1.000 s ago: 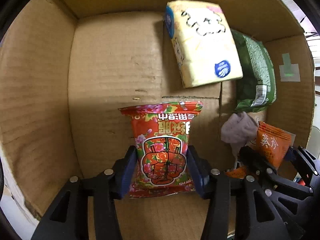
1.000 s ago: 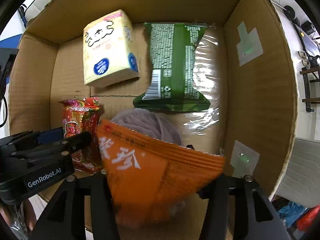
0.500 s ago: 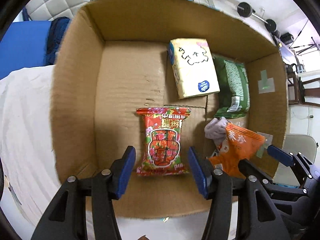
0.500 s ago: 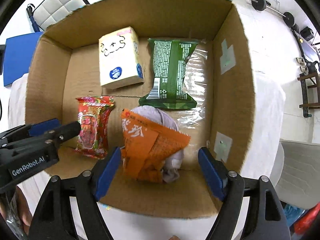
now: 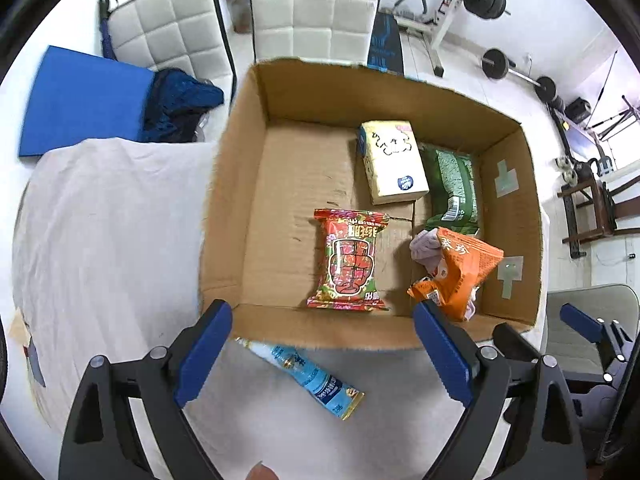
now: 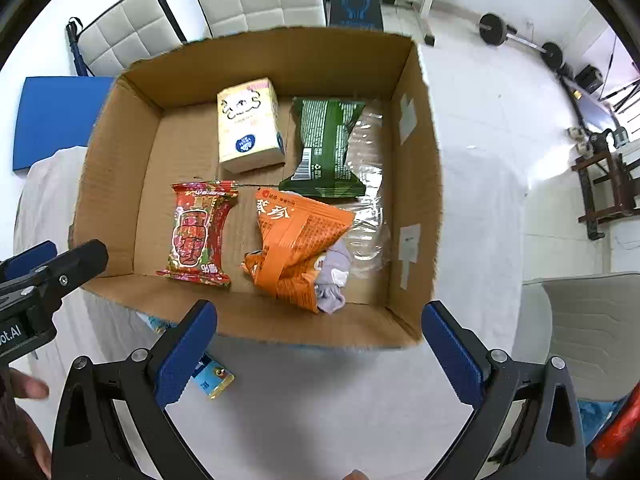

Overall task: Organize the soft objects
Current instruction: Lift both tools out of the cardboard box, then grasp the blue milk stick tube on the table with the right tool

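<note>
Left wrist view: the left gripper (image 5: 324,350) hangs above the near wall of the cardboard box (image 5: 224,216) with its jaws spread wide and empty. The right gripper (image 6: 320,346) is likewise spread and empty. Inside the box lie a red snack packet (image 5: 350,260), an orange packet (image 5: 460,268) over a grey cloth (image 5: 426,246), a yellow tissue pack (image 5: 392,162) and a green packet (image 5: 454,190); a blue sachet (image 5: 308,376) lies outside on the white sheet (image 5: 104,232).

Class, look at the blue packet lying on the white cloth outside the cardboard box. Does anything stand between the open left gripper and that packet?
Nothing visible does. The blue packet lies flat on the white cloth just outside the cardboard box, between and just ahead of the left gripper fingers. Its far end lies against the box's near wall; the jaws are open and empty.
</note>
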Motion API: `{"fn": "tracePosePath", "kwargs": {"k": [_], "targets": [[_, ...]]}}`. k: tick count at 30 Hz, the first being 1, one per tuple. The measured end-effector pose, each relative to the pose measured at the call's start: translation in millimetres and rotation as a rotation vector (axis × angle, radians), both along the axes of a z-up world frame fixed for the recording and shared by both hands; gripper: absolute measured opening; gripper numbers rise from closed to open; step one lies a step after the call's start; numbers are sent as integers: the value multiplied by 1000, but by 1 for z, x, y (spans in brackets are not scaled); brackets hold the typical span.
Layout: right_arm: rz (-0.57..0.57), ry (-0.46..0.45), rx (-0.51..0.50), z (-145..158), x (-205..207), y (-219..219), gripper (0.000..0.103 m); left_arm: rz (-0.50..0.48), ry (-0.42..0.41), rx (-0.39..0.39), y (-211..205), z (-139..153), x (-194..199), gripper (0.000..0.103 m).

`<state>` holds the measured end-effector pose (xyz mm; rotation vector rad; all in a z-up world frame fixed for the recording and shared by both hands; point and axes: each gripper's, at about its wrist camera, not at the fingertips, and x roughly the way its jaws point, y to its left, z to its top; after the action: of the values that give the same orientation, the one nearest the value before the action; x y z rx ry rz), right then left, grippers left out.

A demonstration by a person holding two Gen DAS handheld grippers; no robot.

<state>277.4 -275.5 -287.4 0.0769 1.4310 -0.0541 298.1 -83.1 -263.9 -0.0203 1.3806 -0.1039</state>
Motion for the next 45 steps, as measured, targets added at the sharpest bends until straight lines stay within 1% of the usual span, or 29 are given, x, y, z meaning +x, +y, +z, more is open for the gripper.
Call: {"fn": "tracePosePath", "kwargs": {"k": [2,5,9,14,17,19,20,22,23,25,26,27,30,31,33,35,36,38,41,42,43,45], "targets": [[-8,-35,-21,11,-8,1,103,2,-34,21,0,9,-9,93],[-20,-87,-34,29,-18,1,103,6,-80,30,-1,25,-23,93],[-29,-141,-42,54,-31,1,103,17,-125,19,-1,46,-37,93],[-34,-183,-24,77,-42,0,103,23,-167,6,-2,70,-46,93],[-33,-197,-11,85,-48,3,103,34,-189,11,2,78,-50,93],[-23,-191,9,84,-53,8,103,61,-180,31,10,74,-54,93],[-9,-183,39,81,-56,12,103,75,-175,40,14,71,-59,93],[35,-143,80,66,-61,25,103,107,-146,60,29,54,-70,93],[61,-123,88,58,-64,33,103,129,-110,77,40,37,-78,93],[128,-59,107,31,-70,53,103,156,-38,93,55,7,-89,93],[155,-23,110,16,-73,65,103,181,20,106,68,-17,-96,94],[179,4,117,2,-76,75,103,204,52,105,77,-32,-101,93],[272,81,80,-45,-84,112,103,280,148,112,107,-80,-116,94],[291,99,77,-57,-86,122,102,297,167,112,115,-91,-121,94],[326,139,72,-82,-89,142,97,335,202,122,132,-115,-126,94],[355,159,49,-103,-89,159,94,359,226,125,143,-129,-128,93],[366,161,40,-112,-88,167,89,368,241,130,149,-136,-129,93],[373,165,26,-127,-84,180,83,382,251,132,158,-146,-130,93],[374,160,-4,-145,-73,197,81,392,265,153,165,-157,-131,93],[377,160,-21,-150,-71,201,75,396,268,155,167,-160,-132,93],[380,141,-45,-151,-70,205,71,399,268,157,169,-161,-132,93],[399,117,-51,-149,-71,214,65,399,269,156,169,-162,-132,93]]}}
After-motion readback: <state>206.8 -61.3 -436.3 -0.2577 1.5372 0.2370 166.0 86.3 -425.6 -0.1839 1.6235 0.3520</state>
